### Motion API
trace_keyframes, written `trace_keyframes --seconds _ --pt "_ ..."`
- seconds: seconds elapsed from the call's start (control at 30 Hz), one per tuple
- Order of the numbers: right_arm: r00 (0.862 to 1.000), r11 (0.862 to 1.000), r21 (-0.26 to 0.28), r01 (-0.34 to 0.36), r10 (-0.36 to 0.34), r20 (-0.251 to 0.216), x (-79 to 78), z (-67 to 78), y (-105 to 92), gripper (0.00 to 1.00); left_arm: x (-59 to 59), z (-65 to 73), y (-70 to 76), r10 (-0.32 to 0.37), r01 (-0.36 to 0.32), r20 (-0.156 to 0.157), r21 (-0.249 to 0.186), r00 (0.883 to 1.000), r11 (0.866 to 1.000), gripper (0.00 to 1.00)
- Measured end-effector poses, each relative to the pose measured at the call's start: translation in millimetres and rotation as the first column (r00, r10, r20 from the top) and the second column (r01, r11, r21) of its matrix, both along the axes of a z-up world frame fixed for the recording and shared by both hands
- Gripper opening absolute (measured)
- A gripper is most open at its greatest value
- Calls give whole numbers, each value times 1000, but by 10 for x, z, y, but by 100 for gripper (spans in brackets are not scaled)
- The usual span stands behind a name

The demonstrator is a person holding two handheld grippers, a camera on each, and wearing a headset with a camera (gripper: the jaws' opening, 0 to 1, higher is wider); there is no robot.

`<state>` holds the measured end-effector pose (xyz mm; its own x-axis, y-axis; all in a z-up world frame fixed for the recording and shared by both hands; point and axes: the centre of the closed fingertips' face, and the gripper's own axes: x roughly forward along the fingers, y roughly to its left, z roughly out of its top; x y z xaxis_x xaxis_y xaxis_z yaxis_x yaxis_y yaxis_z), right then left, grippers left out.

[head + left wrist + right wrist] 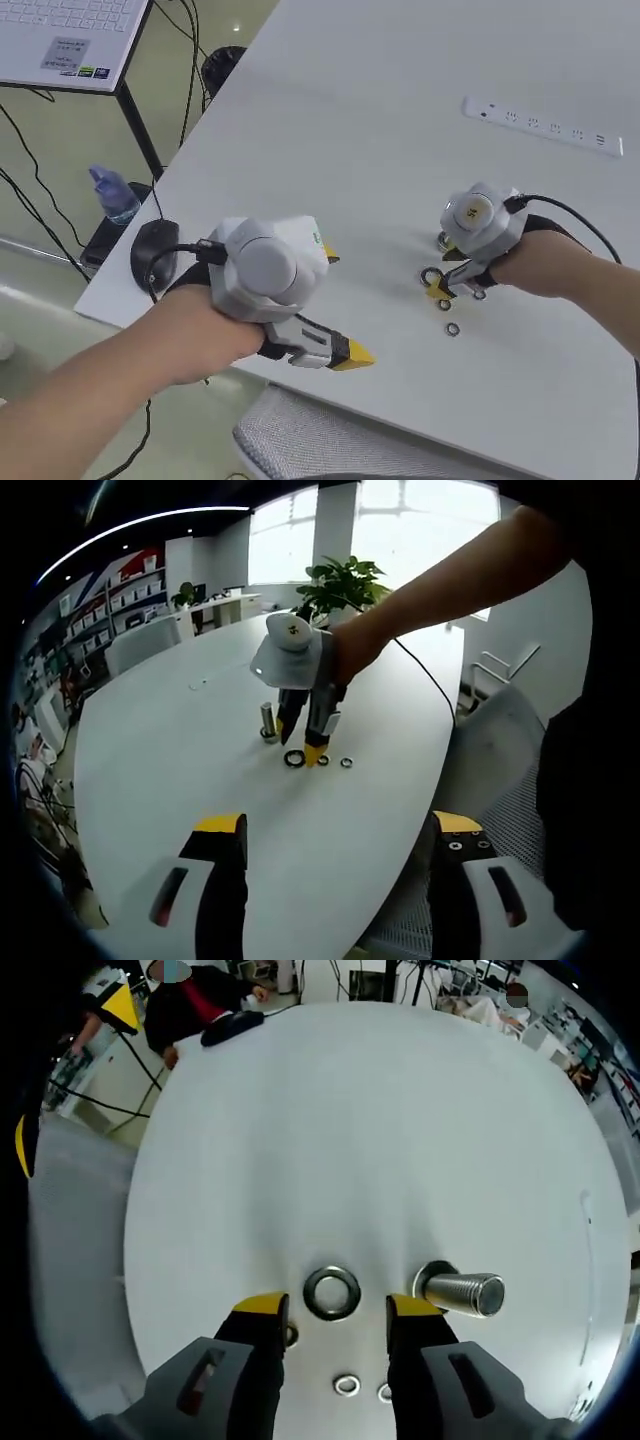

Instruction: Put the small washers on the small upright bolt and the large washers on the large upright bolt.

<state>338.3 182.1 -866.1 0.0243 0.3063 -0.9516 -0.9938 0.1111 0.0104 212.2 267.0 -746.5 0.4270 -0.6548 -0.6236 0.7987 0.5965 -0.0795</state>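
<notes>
My right gripper (337, 1306) is open and points down at the white table (350, 1110). A large steel washer (332, 1293) lies flat between its yellow tips. Just right of it a threaded upright bolt (462, 1292) stands on its head. Three small washers (347, 1385) lie close to the jaws. In the head view the right gripper (440, 287) hovers over the large washer (431, 276) and small washers (453, 329), with the bolt (443, 240) half hidden behind it. My left gripper (343, 305) is open and holds nothing, off to the left near the table's front edge.
A white power strip (545, 127) lies at the far right of the table. Off its left edge are a black mouse (152, 250), a bottle (115, 195) and a laptop (65, 40). A grey chair (300, 440) sits below the front edge.
</notes>
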Motion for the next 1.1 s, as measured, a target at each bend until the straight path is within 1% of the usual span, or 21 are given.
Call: trace_keyframes --seconds 0.27,0.4,0.47,0.57,0.7,0.83,0.93,1.0,1.1 --pt "1000 1000 -3 5 -5 14 3 -13 2 40 -35 -36 17 0 0 -12 4 1000 1000 72" --pt "1000 1000 0 -3 3 14 3 -16 -4 39 -43 -47 21 -1 1 -17 11 1000 1000 71" --pt "1000 1000 -4 1 -1 14 6 -18 -8 38 -38 -39 16 -2 2 -15 8 1000 1000 70" --pt "1000 1000 -18 5 -4 16 12 -14 -8 29 -28 -33 16 -1 1 -11 6 1000 1000 70" --pt "1000 999 -38 5 -5 15 12 -13 -10 29 -23 -31 27 7 -7 -12 6 1000 1000 70" --pt "1000 998 -60 -6 7 14 -16 -13 -5 25 -30 -40 48 11 -11 -13 11 1000 1000 69" --pt "1000 996 -91 -15 17 23 -20 -34 -4 25 -44 -46 63 13 -13 -14 10 1000 1000 69" --pt "1000 995 -102 6 -5 14 0 -35 -10 24 -54 -54 73 16 -15 -19 13 1000 1000 69" --pt "1000 993 -120 -4 7 20 -8 -39 -12 23 -58 -56 88 14 -14 -17 18 1000 1000 68"
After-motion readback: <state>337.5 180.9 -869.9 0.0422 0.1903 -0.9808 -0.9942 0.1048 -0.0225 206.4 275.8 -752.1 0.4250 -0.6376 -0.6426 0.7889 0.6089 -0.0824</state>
